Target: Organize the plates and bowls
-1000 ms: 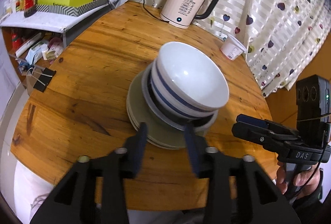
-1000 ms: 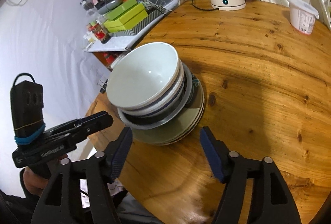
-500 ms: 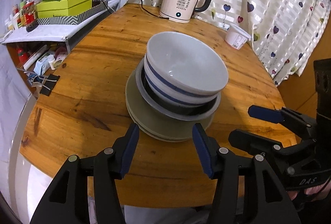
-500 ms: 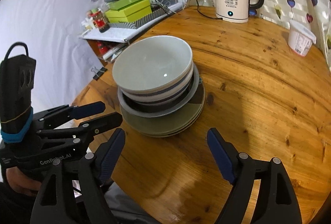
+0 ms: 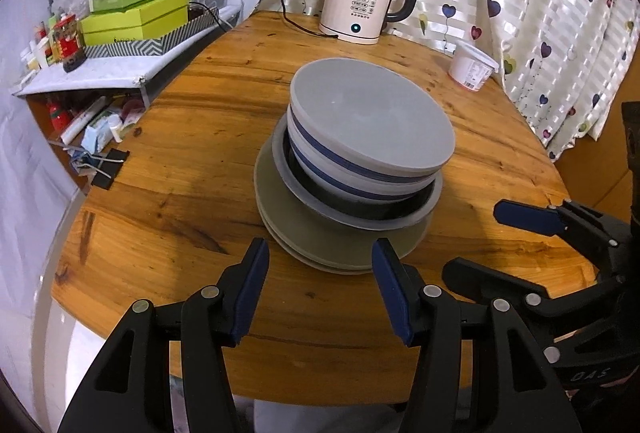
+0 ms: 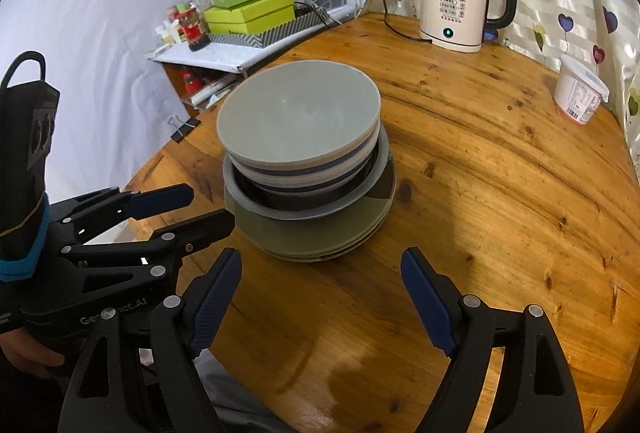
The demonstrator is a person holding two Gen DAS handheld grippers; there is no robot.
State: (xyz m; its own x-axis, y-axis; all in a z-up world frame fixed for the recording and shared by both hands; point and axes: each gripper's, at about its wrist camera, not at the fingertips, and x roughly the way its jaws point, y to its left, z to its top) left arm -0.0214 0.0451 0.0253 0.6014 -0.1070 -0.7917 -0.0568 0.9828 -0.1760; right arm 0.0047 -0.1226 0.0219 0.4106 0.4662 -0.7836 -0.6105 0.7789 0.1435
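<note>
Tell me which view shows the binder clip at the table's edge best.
The left wrist view: the binder clip shows its black body and wire handles clearly at the table's left edge. In the right wrist view the clip is small and farther off.

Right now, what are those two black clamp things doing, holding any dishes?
Left gripper: open, holding nothing; jaws just widened.
Right gripper: open, holding nothing; jaws just widened.

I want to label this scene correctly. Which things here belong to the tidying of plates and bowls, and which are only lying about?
Belong to the job:
- blue-striped bowls, nested on top
- grey dish beneath them
- olive plates at the bottom
- left gripper and right gripper, both open, empty

Just lying about:
- kettle
- white tub
- green boxes
- binder clip
</note>
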